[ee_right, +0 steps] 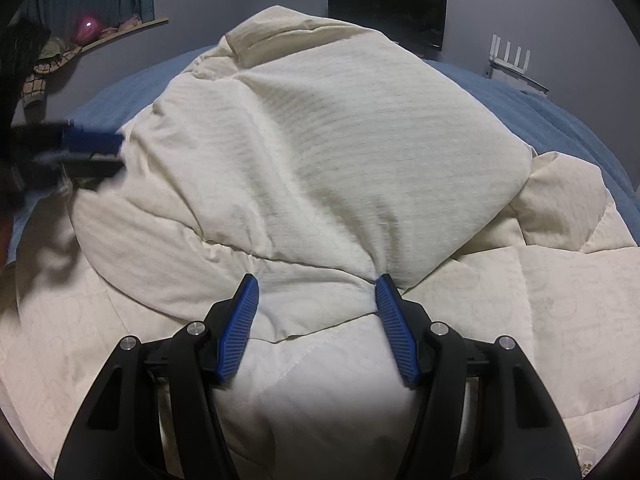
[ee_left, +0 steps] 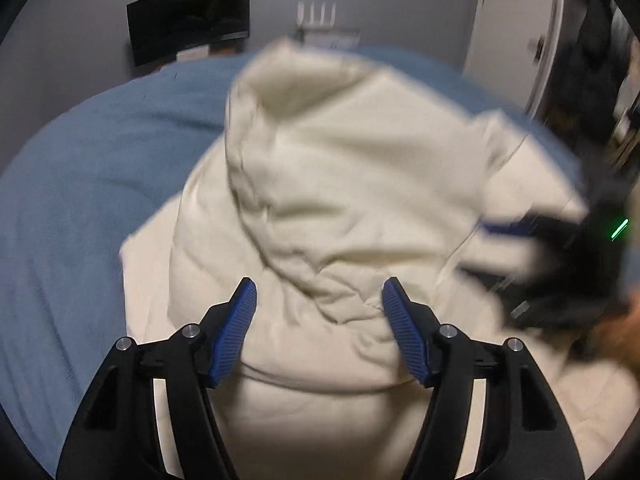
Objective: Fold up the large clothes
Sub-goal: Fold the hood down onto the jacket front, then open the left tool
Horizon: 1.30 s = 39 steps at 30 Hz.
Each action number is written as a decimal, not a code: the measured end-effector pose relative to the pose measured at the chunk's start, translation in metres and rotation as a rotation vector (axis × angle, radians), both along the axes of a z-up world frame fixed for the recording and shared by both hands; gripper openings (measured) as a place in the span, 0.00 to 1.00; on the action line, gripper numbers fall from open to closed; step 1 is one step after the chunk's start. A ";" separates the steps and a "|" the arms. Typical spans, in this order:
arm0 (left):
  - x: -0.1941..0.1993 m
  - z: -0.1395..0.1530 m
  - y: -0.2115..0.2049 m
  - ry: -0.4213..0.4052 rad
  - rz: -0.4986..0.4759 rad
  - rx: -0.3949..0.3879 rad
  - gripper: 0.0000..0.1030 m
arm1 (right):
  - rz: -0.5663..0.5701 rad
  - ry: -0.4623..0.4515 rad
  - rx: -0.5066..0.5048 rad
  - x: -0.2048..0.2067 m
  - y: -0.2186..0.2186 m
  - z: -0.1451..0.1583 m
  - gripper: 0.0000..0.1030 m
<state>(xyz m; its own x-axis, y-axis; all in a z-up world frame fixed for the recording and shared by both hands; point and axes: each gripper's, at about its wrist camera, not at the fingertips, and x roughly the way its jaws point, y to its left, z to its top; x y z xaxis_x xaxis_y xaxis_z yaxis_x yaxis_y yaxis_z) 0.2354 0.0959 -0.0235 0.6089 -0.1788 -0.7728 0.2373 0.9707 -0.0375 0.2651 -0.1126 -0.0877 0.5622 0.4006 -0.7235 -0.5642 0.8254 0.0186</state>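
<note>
A large cream quilted garment lies bunched in a puffy heap on a blue bed cover. It also fills the right wrist view. My left gripper is open, its blue fingers hovering just above a fold of the garment, holding nothing. My right gripper is open, its fingers straddling a raised fold of the cloth. Each gripper shows blurred in the other's view: the right gripper at the right edge, the left gripper at the left edge.
The blue bed cover spreads around the garment. A dark monitor and a white router stand against the grey wall behind. A shelf with toys and a curtain are at far left. A door is at right.
</note>
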 end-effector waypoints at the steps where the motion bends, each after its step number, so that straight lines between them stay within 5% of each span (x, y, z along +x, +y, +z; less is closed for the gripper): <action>1: 0.001 -0.008 0.003 0.020 0.015 -0.021 0.62 | -0.001 -0.002 -0.002 0.000 0.000 -0.001 0.56; 9: -0.004 -0.030 -0.003 0.002 0.006 0.029 0.62 | -0.016 -0.018 -0.019 0.001 0.006 0.000 0.56; 13: -0.010 -0.015 0.003 -0.009 0.011 -0.019 0.64 | -0.042 0.058 -0.005 0.000 0.006 0.013 0.60; 15: -0.013 -0.007 0.002 -0.010 0.023 -0.026 0.69 | -0.047 0.071 0.015 -0.003 0.005 0.020 0.71; 20: -0.025 0.013 -0.017 -0.014 0.009 0.084 0.85 | -0.053 0.023 -0.023 -0.013 0.011 0.038 0.71; 24: -0.029 0.028 -0.012 0.007 0.020 0.043 0.85 | -0.052 0.004 -0.007 -0.027 0.008 0.060 0.72; 30: -0.073 0.069 0.001 -0.003 0.052 -0.006 0.94 | -0.074 -0.051 0.033 -0.068 -0.024 0.103 0.88; 39: -0.166 0.112 -0.005 0.071 0.114 0.052 0.94 | -0.130 0.002 0.068 -0.148 -0.096 0.147 0.89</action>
